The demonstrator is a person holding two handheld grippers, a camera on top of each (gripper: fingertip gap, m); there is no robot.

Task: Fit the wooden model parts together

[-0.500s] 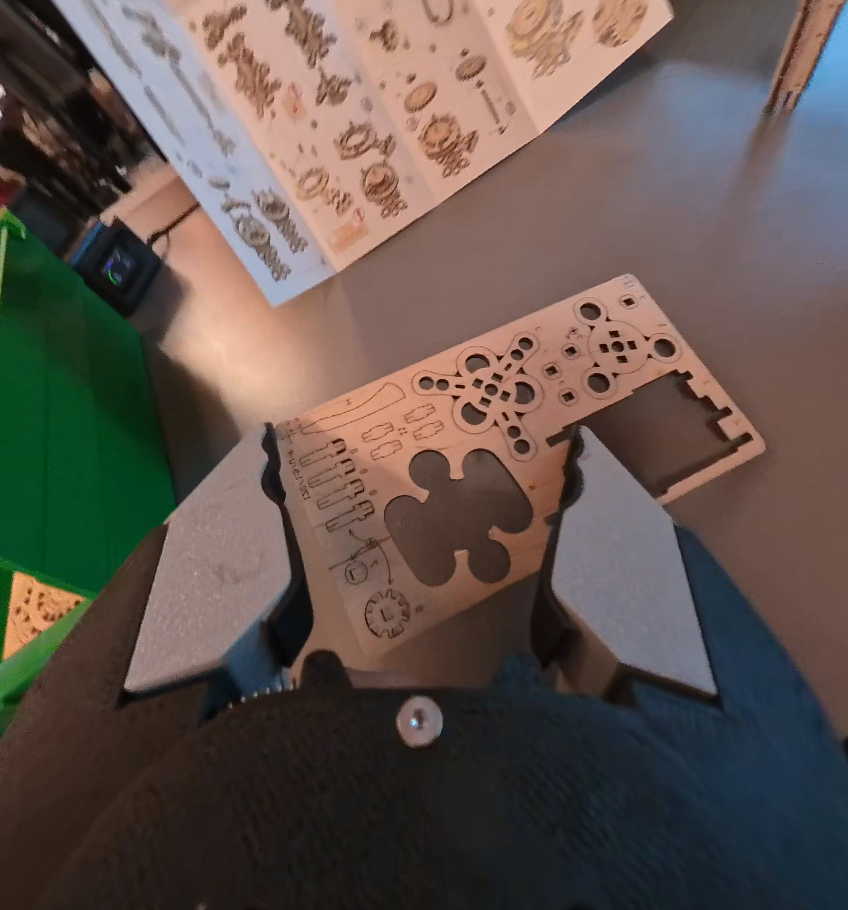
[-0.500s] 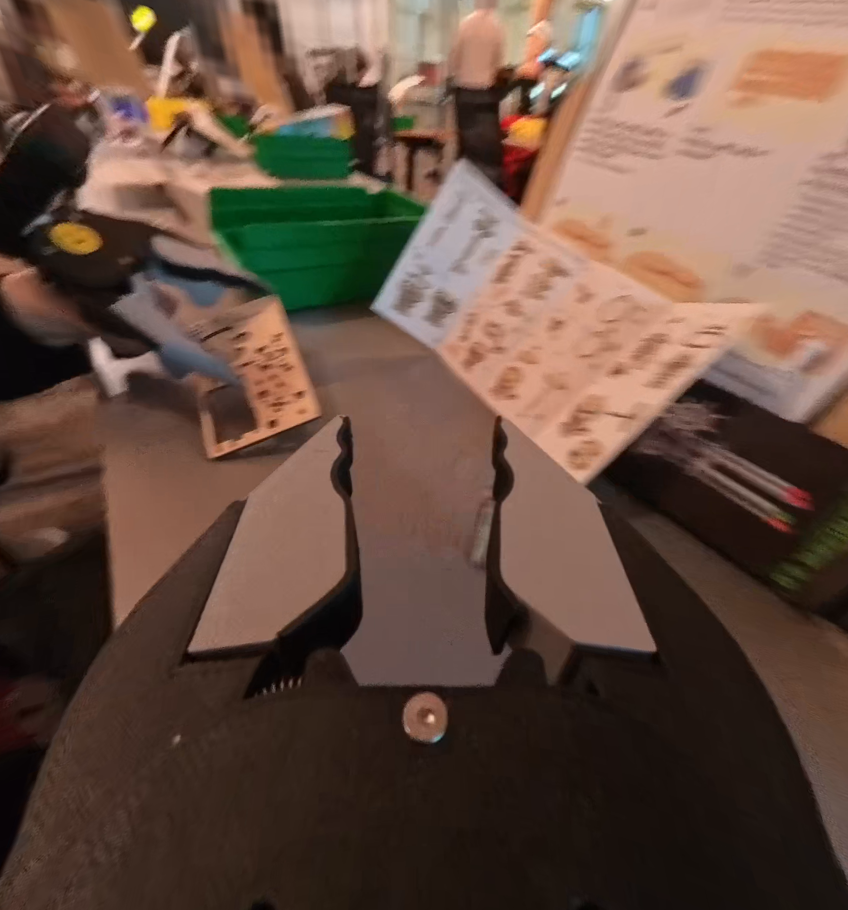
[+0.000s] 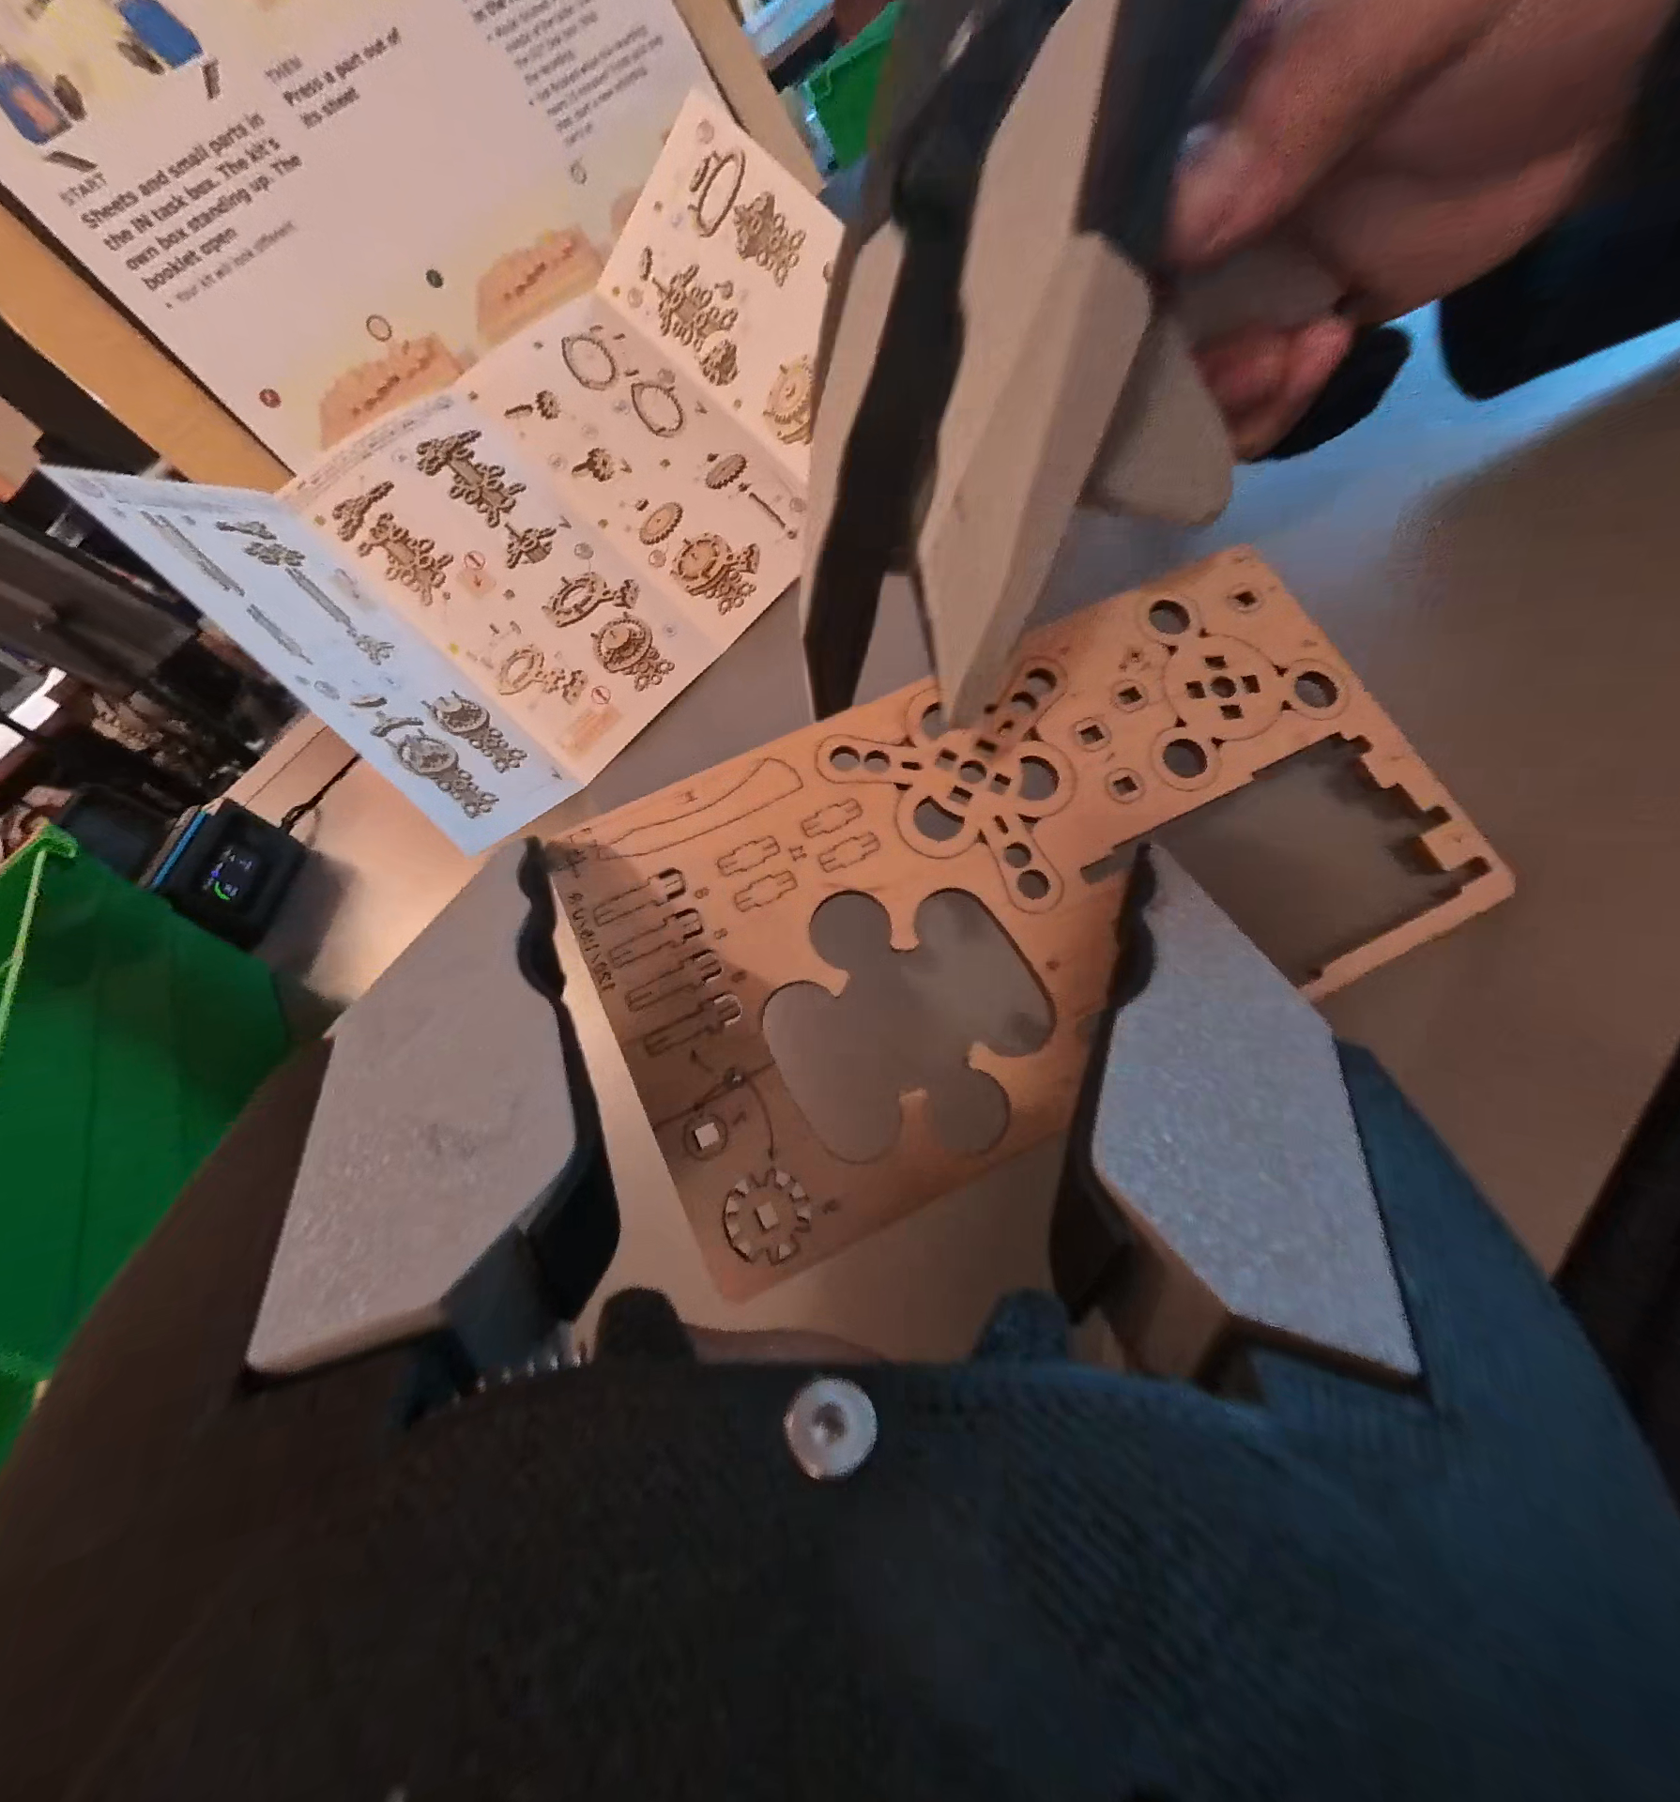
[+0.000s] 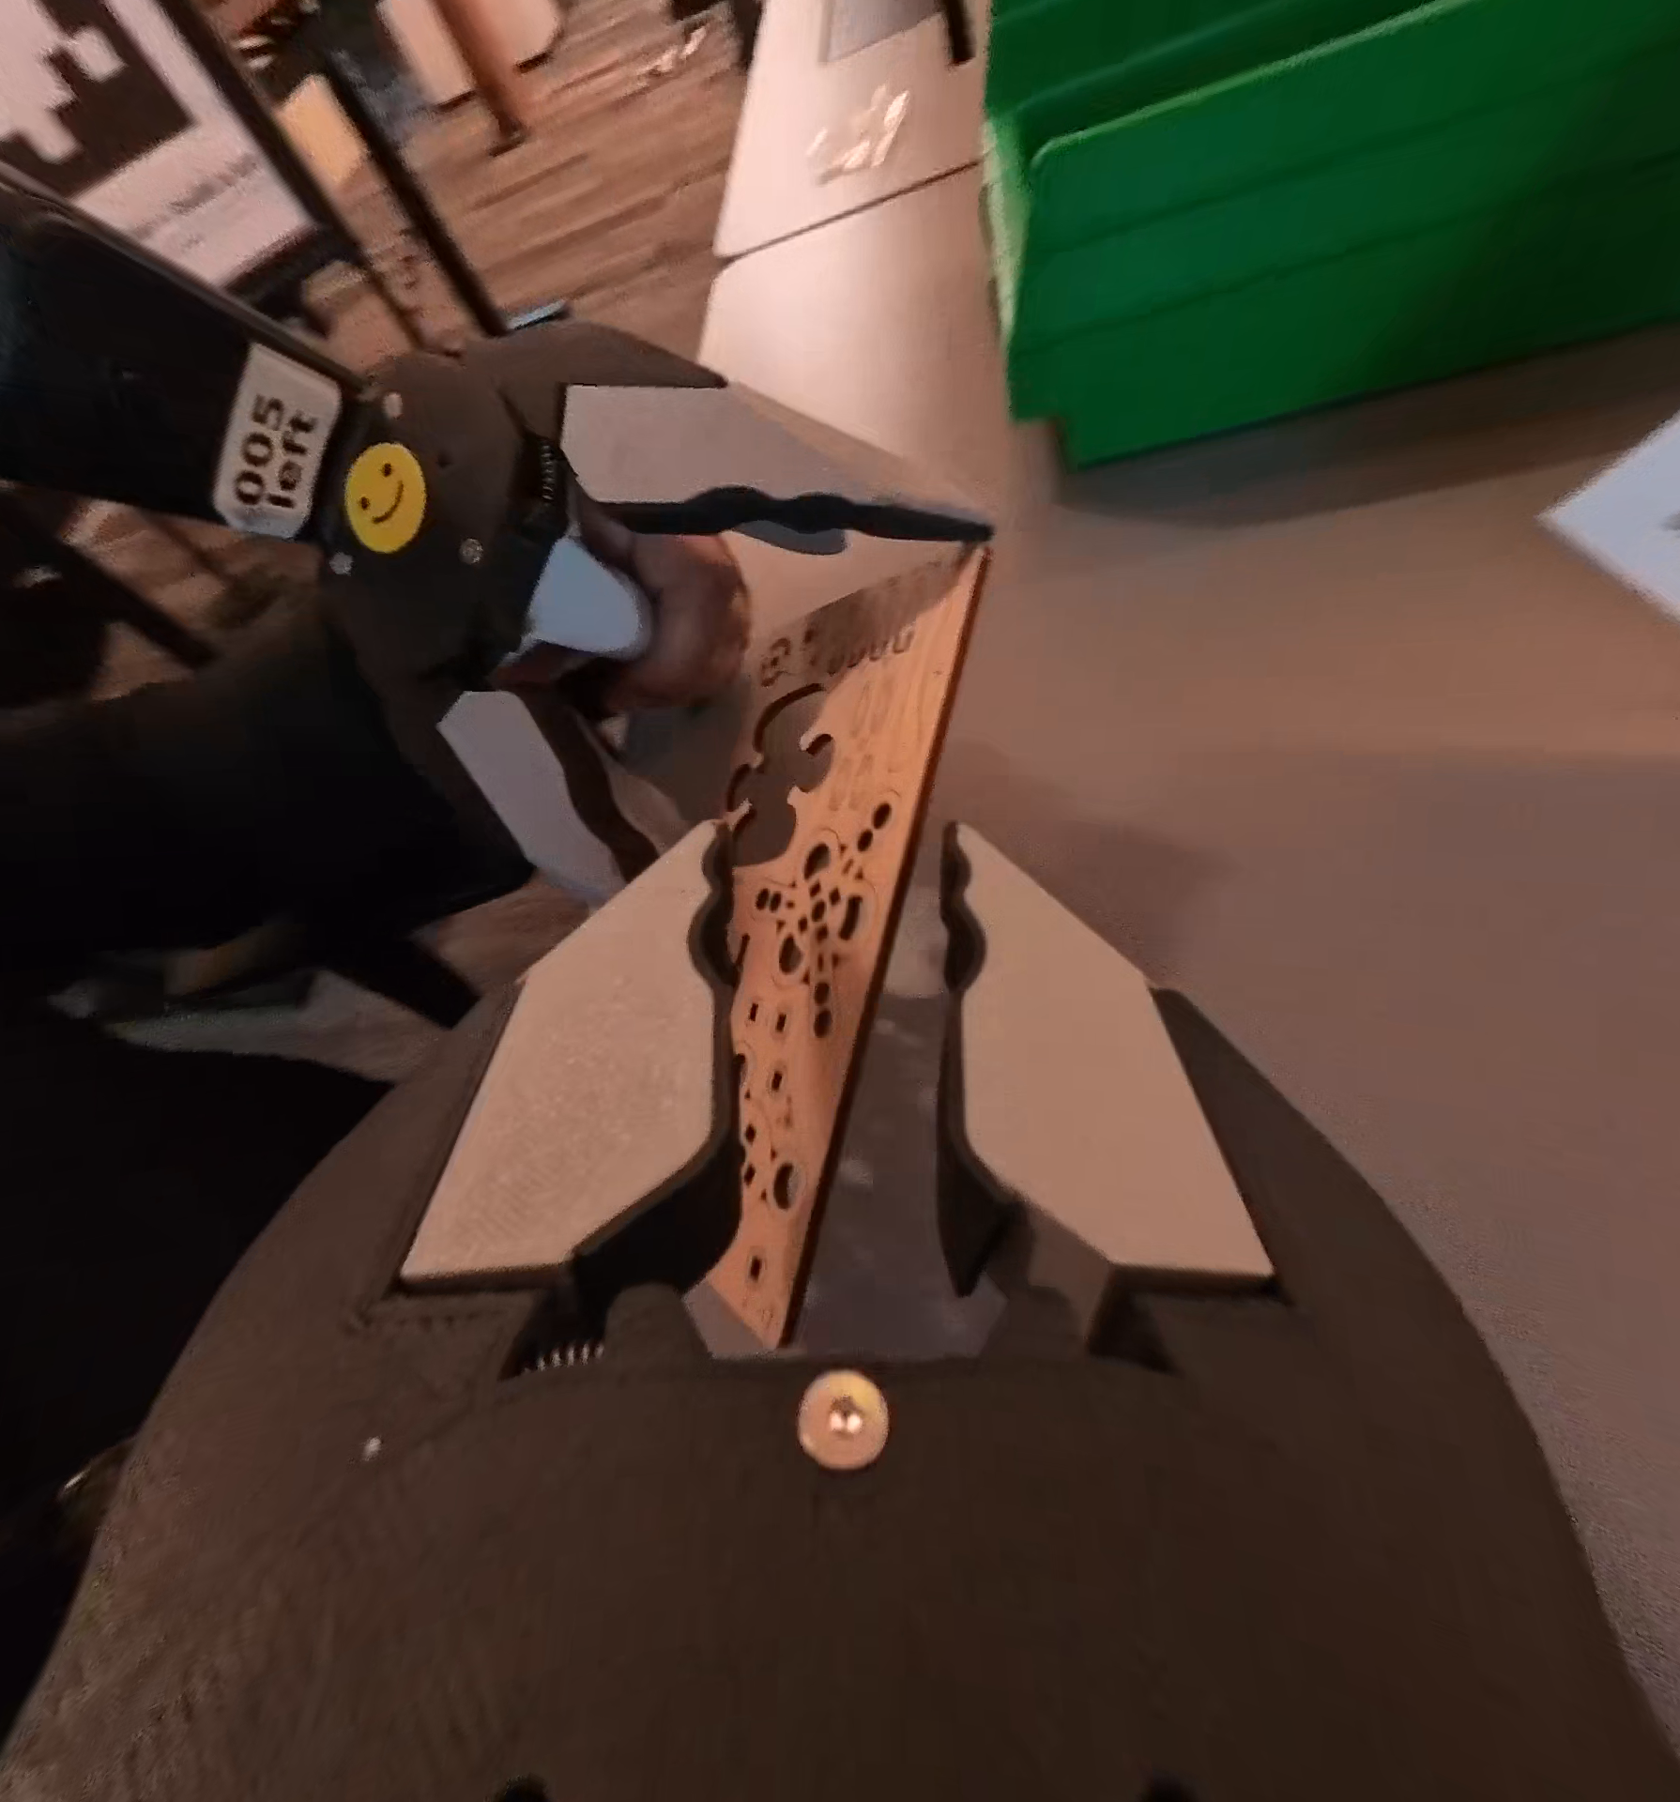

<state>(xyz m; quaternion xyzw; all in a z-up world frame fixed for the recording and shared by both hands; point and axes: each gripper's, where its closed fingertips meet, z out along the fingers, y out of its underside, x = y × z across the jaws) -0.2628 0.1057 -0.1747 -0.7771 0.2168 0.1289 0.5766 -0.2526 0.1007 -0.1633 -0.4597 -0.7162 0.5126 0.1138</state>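
In the left wrist view we see our left gripper (image 3: 831, 936) low in the picture, pointing down at the grey table (image 3: 1548, 605). Its 2 grey fingers (image 3: 446, 1092) stand wide apart and hold nothing. Between them lies the wooden sheet (image 3: 914, 985), flat on the table. It is thin and light brown, with many cut shapes and some empty holes where parts are gone. The right gripper (image 3: 899, 673) comes down from the top of the picture, tipped steeply. One finger tip lands on the flower-shaped part (image 3: 963, 780) in the sheet, and the other tip sits just past the sheet's far edge. A hand (image 3: 1382, 185) grips its handle up at the top right. Behind the sheet stands a folded paper booklet (image 3: 563, 546) with drawings. A green bin (image 3: 66, 1073) is at the left.

In the right wrist view our right gripper (image 4: 836, 878) points down at the table (image 4: 1304, 878). Its fingers (image 4: 602, 1053) are partly open, with the sheet (image 4: 846, 878) showing between them. We cannot tell if they touch it. The left gripper (image 4: 778, 683) reaches in from the left with fingers spread wide, one near each side of the sheet's far end. A yellow smiley sticker (image 4: 385, 497) is on its black body. A green bin (image 4: 1353, 224) sits at the top right.
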